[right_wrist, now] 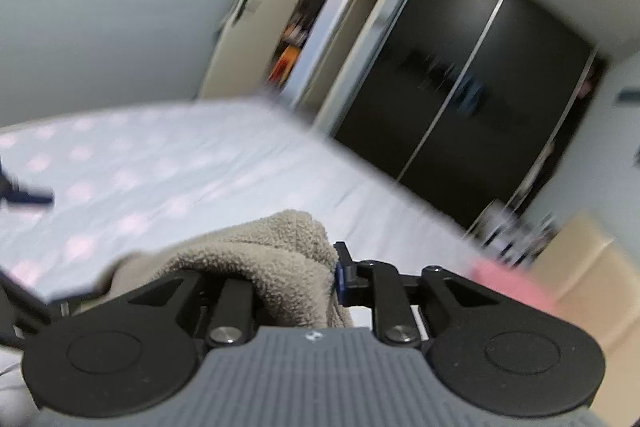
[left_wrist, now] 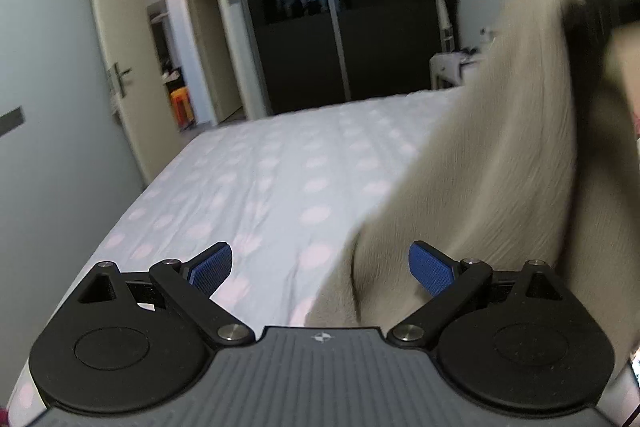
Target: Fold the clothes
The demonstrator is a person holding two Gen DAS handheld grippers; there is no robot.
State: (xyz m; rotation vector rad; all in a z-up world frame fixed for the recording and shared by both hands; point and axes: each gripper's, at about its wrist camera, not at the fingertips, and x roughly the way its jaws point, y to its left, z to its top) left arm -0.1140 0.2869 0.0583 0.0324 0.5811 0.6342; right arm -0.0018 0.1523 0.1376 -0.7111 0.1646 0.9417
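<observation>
Bedroom scene, two wrist views. Wide bed with a pale lilac sheet printed with faint pink dots (left_wrist: 256, 179), its surface bare across the middle and left; far edge running along the floor before a tall dark wardrobe with sliding glossy doors (left_wrist: 340, 7); left edge close to a grey wall and a cream door standing ajar (left_wrist: 120, 39). Open room above the sheet to the left and ahead of the left gripper (left_wrist: 320, 269); right side of that view filled by a beige fleece garment (left_wrist: 500, 155), hanging in a blurred, slanting sheet from upper right down to the bed, lower folds lying on the sheet just ahead of the blue ribbed pads (left_wrist: 210, 273). Left gripper spread wide, nothing between the pads, right pad just in front of the fabric; contact not discernible. In the right wrist view, right gripper (right_wrist: 316, 273) closed narrowly on a bunched fold of the same beige fleece garment (right_wrist: 276, 259), cloth heaped over the left black linkage and covering that finger, only a sliver of blue pad visible at the right finger. Beyond it, the bed edge tilted diagonally, wardrobe behind, a tan cardboard box (right_wrist: 592, 267) and a blurred pink item (right_wrist: 504, 281) at lower right. A dark blurred shape at the far left over the sheet, identity unclear.
</observation>
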